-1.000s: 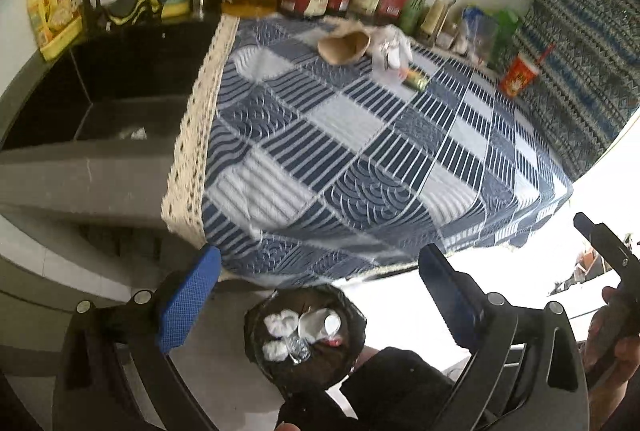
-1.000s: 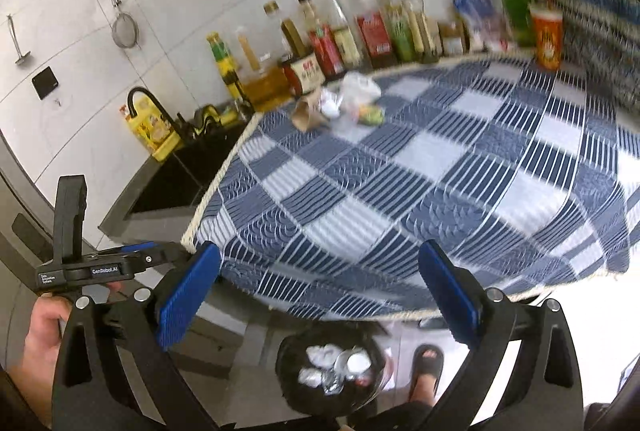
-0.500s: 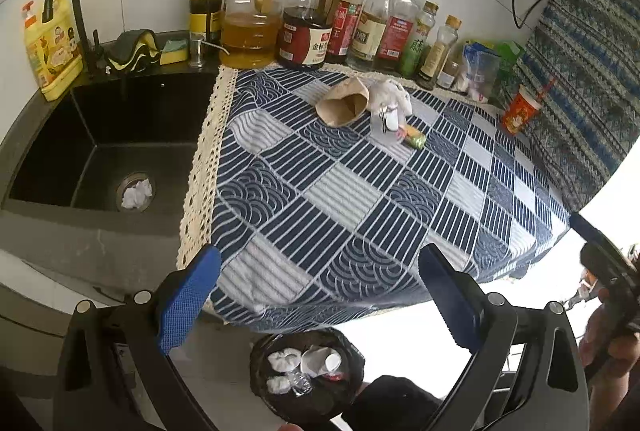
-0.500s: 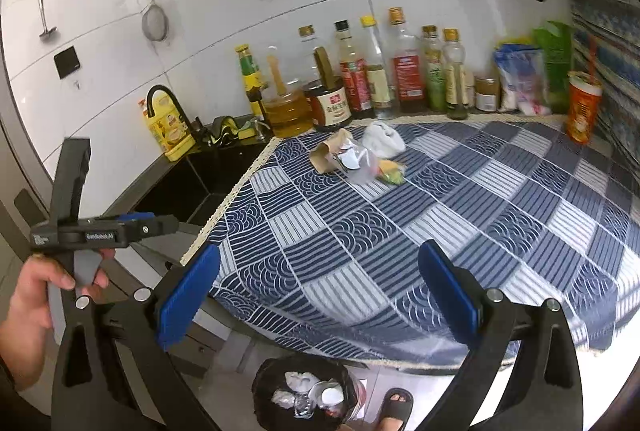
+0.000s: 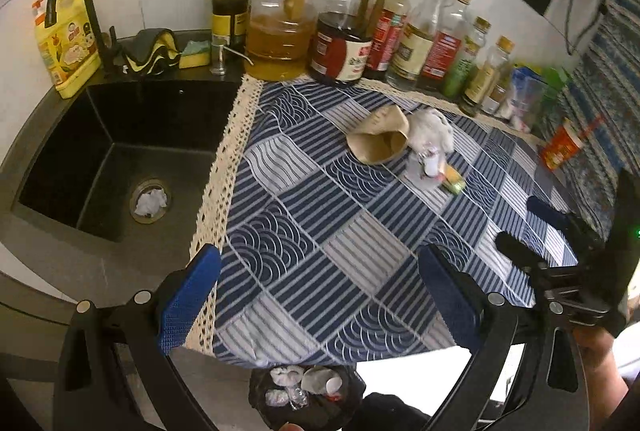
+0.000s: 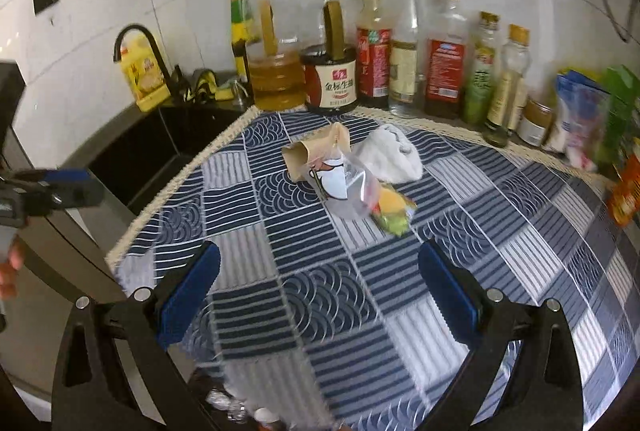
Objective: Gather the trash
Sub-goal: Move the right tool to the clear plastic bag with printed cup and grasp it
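A small pile of trash lies mid-counter on the blue checked cloth [image 6: 320,271]: a brown paper roll [image 6: 316,151] [image 5: 380,141], a crumpled white tissue [image 6: 390,155] [image 5: 432,129], a clear plastic wrapper [image 6: 344,183] and a yellow-green wrapper [image 6: 394,211] [image 5: 452,181]. A black trash bin [image 5: 304,391] with white scraps stands on the floor below the counter edge. My left gripper [image 5: 320,295] is open and empty over the cloth's near edge. My right gripper [image 6: 320,287] is open and empty, short of the pile.
A row of sauce and oil bottles [image 6: 372,47] lines the back wall. A black sink [image 5: 112,151] with a wad in its drain lies left, with a yellow detergent bottle [image 5: 64,43]. A red cup [image 5: 560,147] and snack bags [image 6: 580,111] stand at the right.
Both grippers have risen from over the bin and moved forward over the counter towards the trash pile. Both stay open and empty.
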Action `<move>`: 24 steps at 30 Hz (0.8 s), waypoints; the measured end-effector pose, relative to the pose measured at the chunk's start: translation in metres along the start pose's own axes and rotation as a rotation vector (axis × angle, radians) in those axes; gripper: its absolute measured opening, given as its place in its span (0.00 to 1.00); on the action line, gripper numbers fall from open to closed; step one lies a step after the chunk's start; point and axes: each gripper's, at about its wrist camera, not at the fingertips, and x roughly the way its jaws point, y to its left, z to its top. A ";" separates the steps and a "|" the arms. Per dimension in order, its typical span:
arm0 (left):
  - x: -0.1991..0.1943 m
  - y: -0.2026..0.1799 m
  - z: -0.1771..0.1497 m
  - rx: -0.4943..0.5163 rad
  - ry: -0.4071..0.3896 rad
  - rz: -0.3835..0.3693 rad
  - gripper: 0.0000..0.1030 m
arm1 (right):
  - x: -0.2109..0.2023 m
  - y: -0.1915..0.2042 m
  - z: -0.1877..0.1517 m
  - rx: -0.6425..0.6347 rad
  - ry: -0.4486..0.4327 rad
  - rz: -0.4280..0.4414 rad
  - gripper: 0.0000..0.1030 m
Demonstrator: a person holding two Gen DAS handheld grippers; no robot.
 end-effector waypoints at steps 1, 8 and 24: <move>0.003 0.000 0.004 -0.008 0.002 0.014 0.93 | 0.010 -0.002 0.002 -0.007 0.012 0.001 0.95; 0.018 -0.005 0.017 -0.034 0.029 0.069 0.93 | 0.070 -0.012 0.018 -0.098 0.057 -0.020 0.95; 0.047 -0.022 0.016 -0.048 0.105 0.144 0.93 | 0.123 -0.035 0.037 -0.076 0.084 0.045 0.75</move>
